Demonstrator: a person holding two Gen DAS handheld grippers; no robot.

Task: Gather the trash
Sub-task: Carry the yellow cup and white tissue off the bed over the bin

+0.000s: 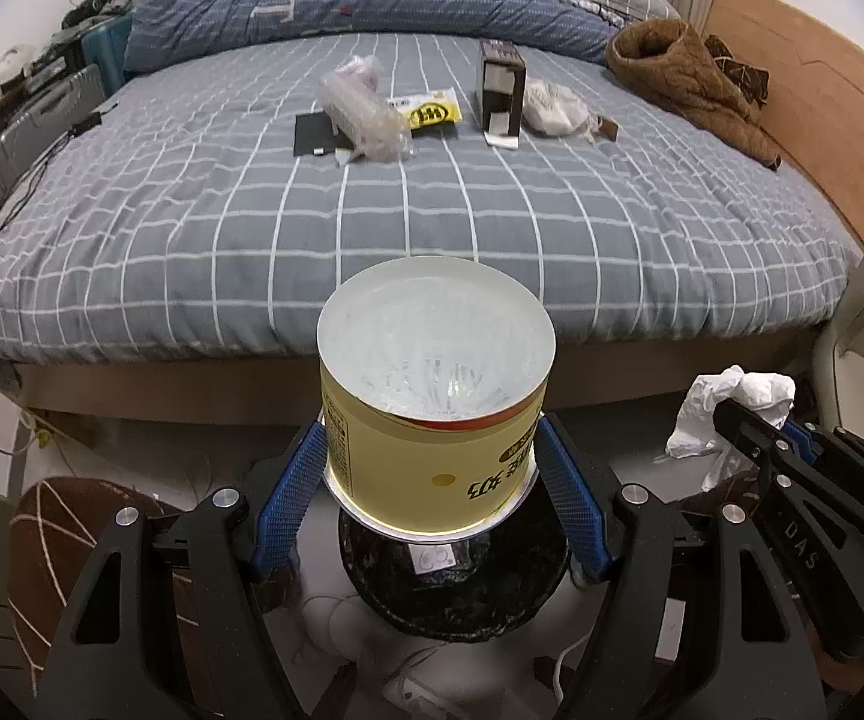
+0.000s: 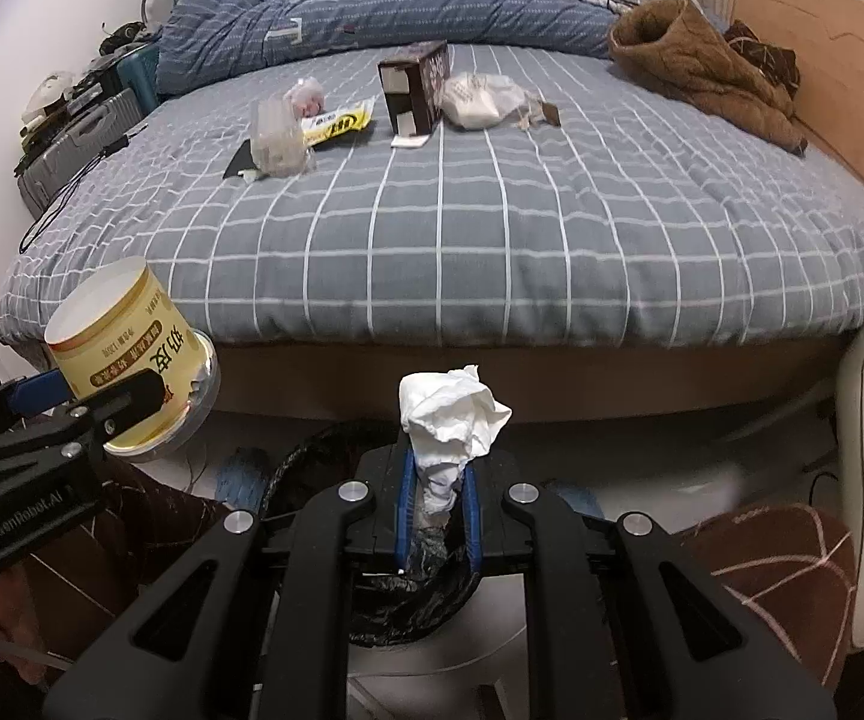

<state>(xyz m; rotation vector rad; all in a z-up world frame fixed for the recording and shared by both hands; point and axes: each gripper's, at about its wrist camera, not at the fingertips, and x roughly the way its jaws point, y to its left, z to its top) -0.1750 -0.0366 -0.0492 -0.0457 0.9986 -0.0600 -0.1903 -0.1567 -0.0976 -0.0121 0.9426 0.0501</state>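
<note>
My left gripper is shut on a yellow can, held upside down above a bin lined with a black bag. The can also shows in the right wrist view. My right gripper is shut on a crumpled white tissue, held above the bin's black bag. The tissue also shows in the left wrist view. On the bed lie a clear plastic wrapper, a yellow packet, a brown carton and a white bag.
A brown jacket lies at the bed's right side by the wooden headboard. A folded blue quilt covers the far end. Suitcases and cables stand left of the bed. A brown patterned cushion sits on the floor beside the bin.
</note>
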